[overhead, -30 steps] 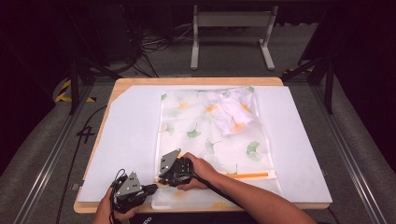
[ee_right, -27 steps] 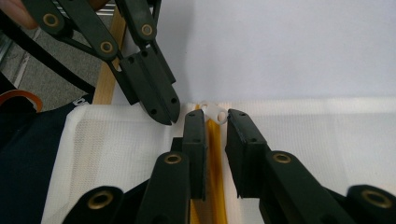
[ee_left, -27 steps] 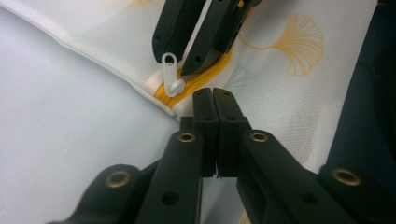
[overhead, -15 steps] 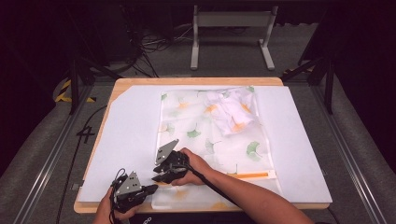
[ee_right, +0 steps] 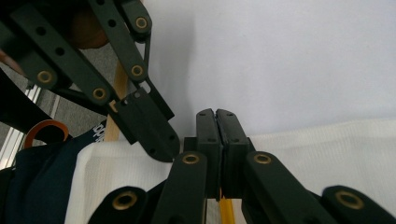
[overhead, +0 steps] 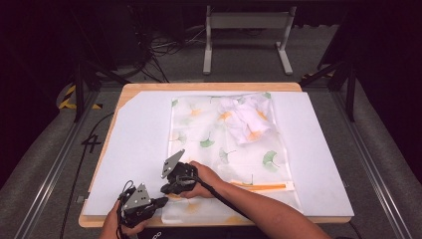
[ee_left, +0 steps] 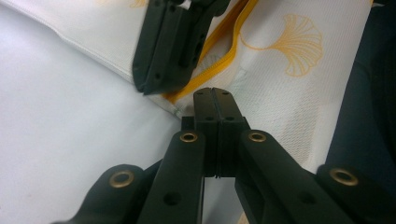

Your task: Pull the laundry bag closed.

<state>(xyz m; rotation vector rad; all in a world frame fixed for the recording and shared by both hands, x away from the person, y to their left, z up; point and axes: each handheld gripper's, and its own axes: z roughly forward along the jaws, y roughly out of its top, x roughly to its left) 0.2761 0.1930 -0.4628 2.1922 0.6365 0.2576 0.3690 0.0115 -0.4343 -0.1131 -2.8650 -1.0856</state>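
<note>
Right hand-held gripper [overhead: 166, 189] has shifted slightly toward the left hand-held gripper [overhead: 157, 203] along the bag's [overhead: 226, 144] zip [ee_left: 219, 65] end, both jaws together, suggesting a zip grasp next

No legible text, label, brand or number anywhere. Few white letters on dark fabric [ee_right: 95, 133] at left in right gripper view, partly hidden, too small to read.

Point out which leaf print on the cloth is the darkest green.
The ginkgo leaf left of the cloth's centre, just below the crumpled white bundle. It is deep green; the other leaves are pale green or orange.
</note>
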